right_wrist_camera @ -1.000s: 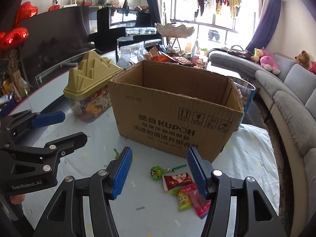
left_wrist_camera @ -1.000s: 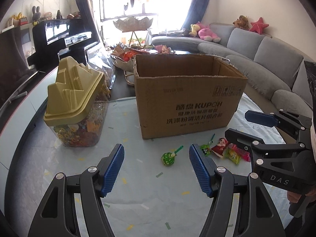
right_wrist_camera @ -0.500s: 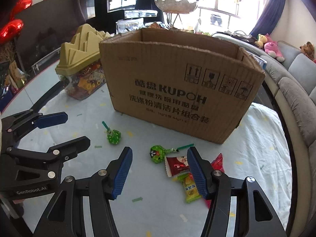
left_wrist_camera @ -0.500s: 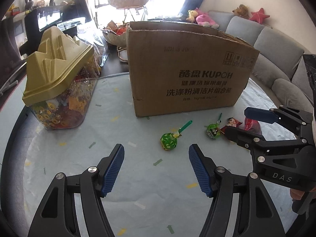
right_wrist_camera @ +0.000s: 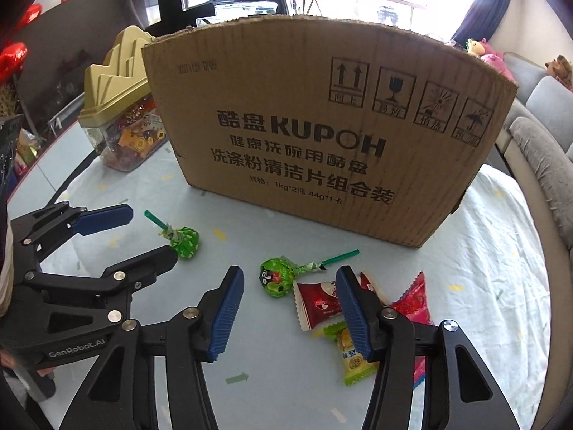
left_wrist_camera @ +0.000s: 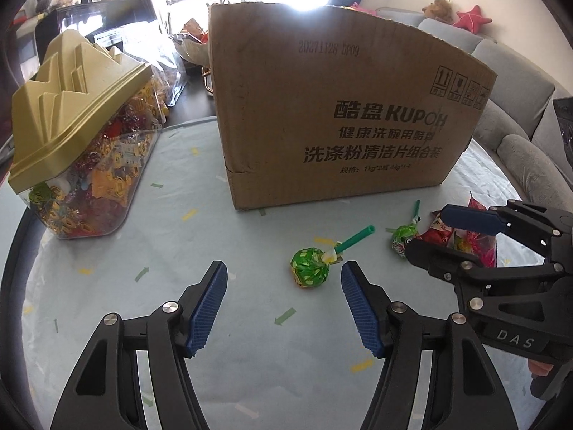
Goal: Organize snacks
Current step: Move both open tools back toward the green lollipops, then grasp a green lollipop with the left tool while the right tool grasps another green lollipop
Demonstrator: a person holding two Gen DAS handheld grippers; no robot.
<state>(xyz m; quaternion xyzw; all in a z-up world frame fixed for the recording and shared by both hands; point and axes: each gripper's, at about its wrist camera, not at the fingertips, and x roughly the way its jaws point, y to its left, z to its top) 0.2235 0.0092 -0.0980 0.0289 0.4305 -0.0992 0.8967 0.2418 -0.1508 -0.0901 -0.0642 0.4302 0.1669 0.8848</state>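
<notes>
A brown cardboard box (left_wrist_camera: 340, 107) (right_wrist_camera: 322, 136) stands open-topped on the pale tablecloth. In front of it lie a green lollipop (left_wrist_camera: 309, 267) (right_wrist_camera: 185, 242), a second green lollipop with a face (right_wrist_camera: 275, 276) (left_wrist_camera: 403, 238), a red snack packet (right_wrist_camera: 318, 302), a yellow-green candy (right_wrist_camera: 352, 354) and a pink-red packet (right_wrist_camera: 415, 304). My left gripper (left_wrist_camera: 284, 308) is open and empty, low over the table just short of the first lollipop. My right gripper (right_wrist_camera: 290, 313) is open and empty, its jaws either side of the face lollipop and red packet.
A clear jar of sweets with a gold stepped lid (left_wrist_camera: 75, 150) (right_wrist_camera: 121, 114) stands left of the box. A grey sofa (left_wrist_camera: 519, 107) curves along the right. Bowls and snack bags (left_wrist_camera: 189, 43) sit behind the box. The round table's edge (left_wrist_camera: 14, 236) runs close at left.
Both grippers have dropped lower and moved forward toward the snacks in front of the box. Both stayed open. The snacks have not moved.
</notes>
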